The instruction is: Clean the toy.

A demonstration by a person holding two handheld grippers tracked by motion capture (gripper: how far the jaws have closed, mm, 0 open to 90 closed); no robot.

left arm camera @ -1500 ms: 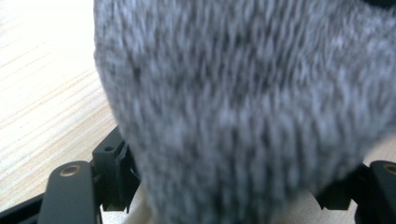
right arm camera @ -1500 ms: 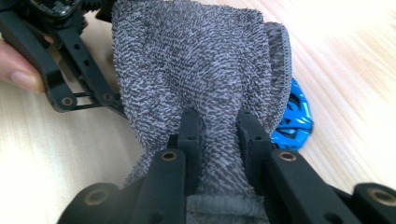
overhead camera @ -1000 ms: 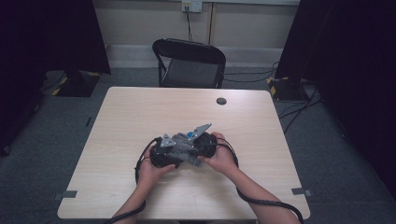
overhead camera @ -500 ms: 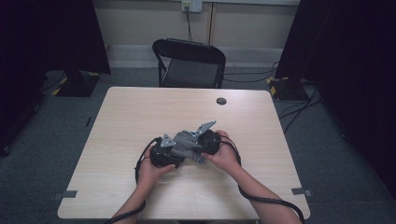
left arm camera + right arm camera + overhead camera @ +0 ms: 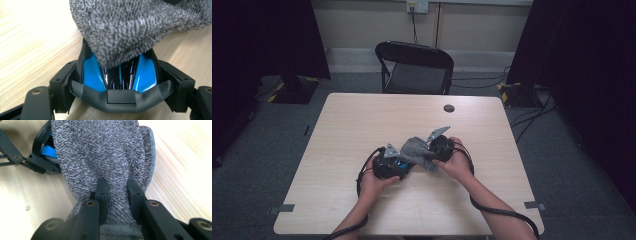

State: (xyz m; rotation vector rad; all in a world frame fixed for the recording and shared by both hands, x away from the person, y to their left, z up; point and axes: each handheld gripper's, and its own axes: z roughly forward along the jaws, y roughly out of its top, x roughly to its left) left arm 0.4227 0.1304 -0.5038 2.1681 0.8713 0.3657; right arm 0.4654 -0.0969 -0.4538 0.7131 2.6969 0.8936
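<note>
Stretching between the two grippers just in front of the person, a grey terry-cloth sock (image 5: 416,150) hangs a little above the light wooden table (image 5: 362,120), near the table's middle and slightly toward its 6 o'clock edge in the high view. The left gripper (image 5: 398,159) sits at the sock's 8 o'clock end, the right gripper (image 5: 432,148) at its 2 o'clock end, and a hand is wrapped around each: the left hand (image 5: 373,181) below its tool, the right hand (image 5: 459,164) at 4 o'clock of its own. The sock is a soft, looped, fuzzy knit, mid-grey all over, bunched and folded into a thick wad. In the right gripper view its pile shows as dense little loops, and a smoother ribbed hem (image 5: 150,150) curls along the fold at 2 o'clock. There the two black jaws stand close together with a pinched band of the fabric (image 5: 117,195) clamped between them, the rest of the sock fanning upward toward 12 o'clock. In the left gripper view the grey cloth (image 5: 130,30) droops from 12 o'clock down into the mouth of the tool, where a corner of it is caught between the blue-padded jaws (image 5: 93,75), which are drawn in on the cloth. A black cable (image 5: 492,212) trails from the right gripper toward 5 o'clock along the forearm.
</note>
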